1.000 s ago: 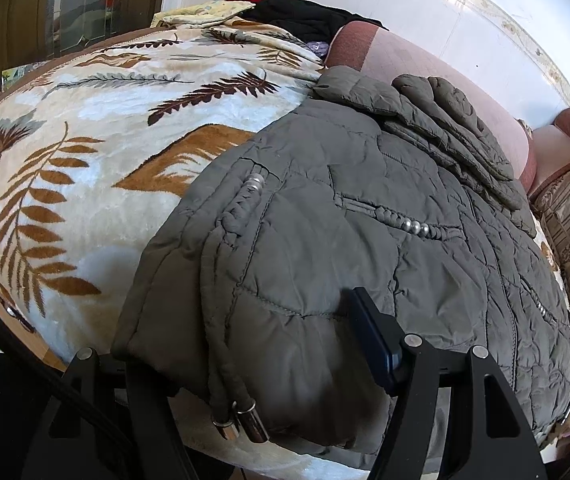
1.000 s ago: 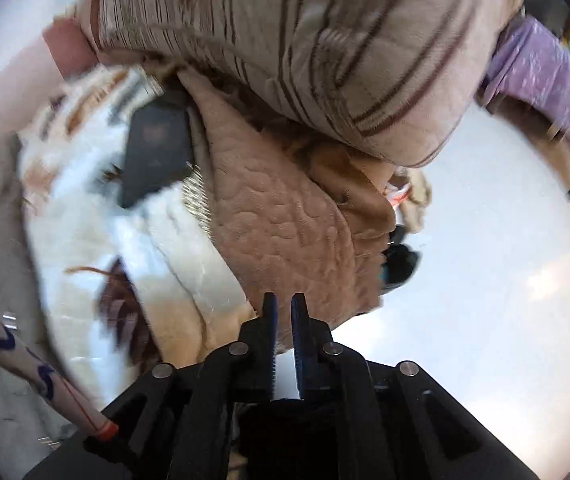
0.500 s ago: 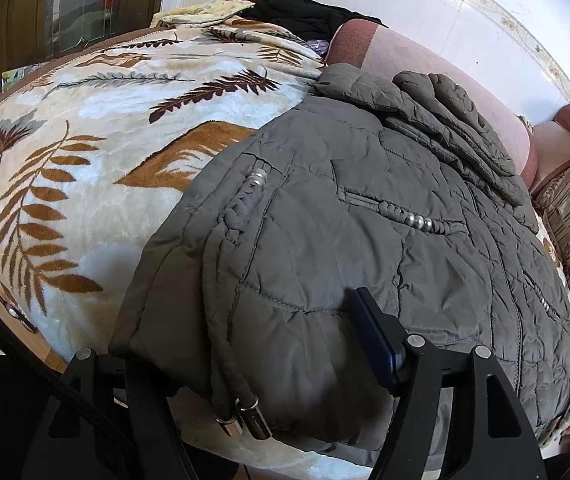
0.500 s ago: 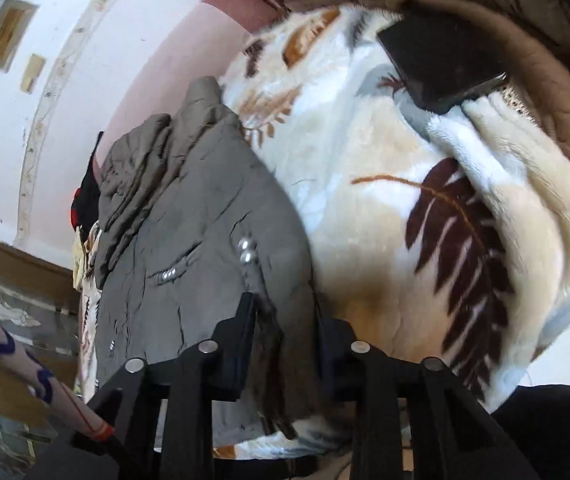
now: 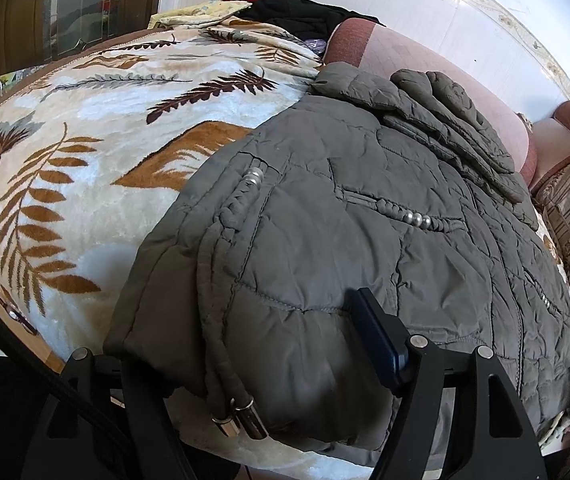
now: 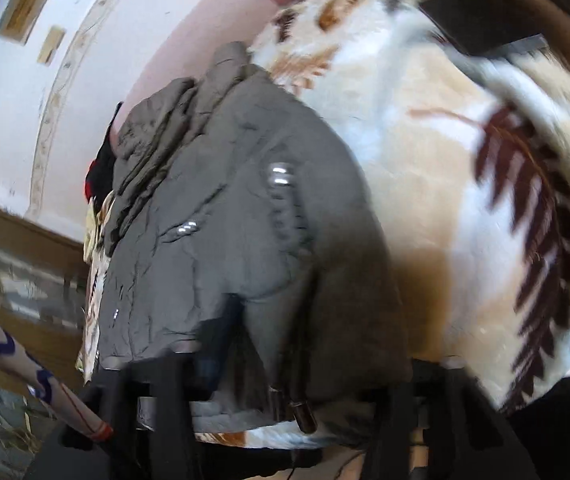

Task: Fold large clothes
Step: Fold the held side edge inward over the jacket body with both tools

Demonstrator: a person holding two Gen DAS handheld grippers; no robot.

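Left tool (image 5: 245, 344): spread wide astride jacket (image 5: 365, 220) hem. Right tool (image 6: 305, 344): likewise (blurred). Step: hem grasp on bed (image 5: 65, 160). Next: close, lift, fold toward collar.

Bright daylight; right wrist view motion-blurred; fisheye-warped edges.

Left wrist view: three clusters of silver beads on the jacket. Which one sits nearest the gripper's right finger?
The cluster at the far right, running down a seam. The centre trio and the left cluster atop the braided cord lie farther up the grey jacket.
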